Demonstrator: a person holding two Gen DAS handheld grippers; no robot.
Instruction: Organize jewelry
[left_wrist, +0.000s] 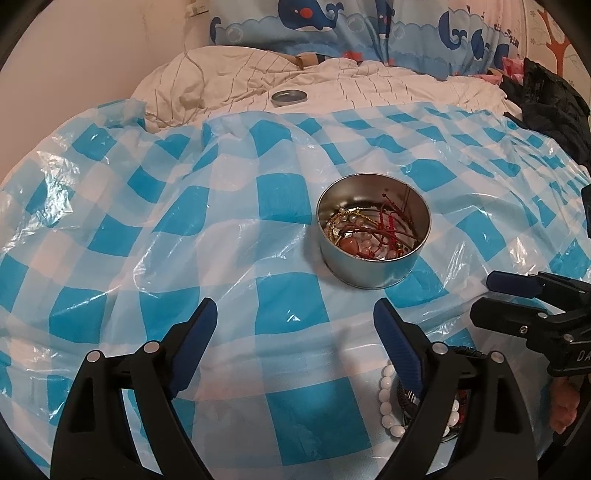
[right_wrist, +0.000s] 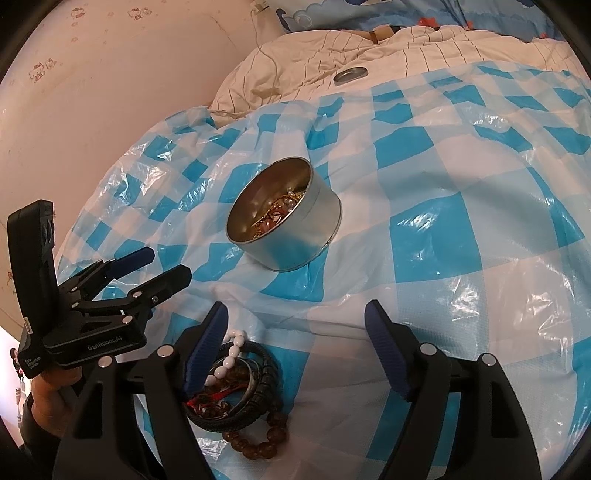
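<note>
A round silver tin (left_wrist: 373, 254) stands open on the blue-and-white checked plastic sheet, with gold, red and pearl jewelry (left_wrist: 364, 234) inside; it also shows in the right wrist view (right_wrist: 295, 236). A pile of bracelets (right_wrist: 243, 387) lies in front of it: white beads (left_wrist: 386, 398), black cord rings and brown beads (right_wrist: 258, 443). My left gripper (left_wrist: 295, 314) is open and empty, just left of the pile, and shows in the right wrist view (right_wrist: 162, 266). My right gripper (right_wrist: 295, 314) is open and empty, its left finger over the pile; it shows in the left wrist view (left_wrist: 484, 295).
The tin's lid (left_wrist: 289, 97) lies on the striped cream quilt (left_wrist: 351, 88) behind the sheet. Whale-print pillows (left_wrist: 332, 26) stand at the back. Dark clothing (left_wrist: 550, 107) lies at the right. A pink wall (right_wrist: 92, 92) runs along the left.
</note>
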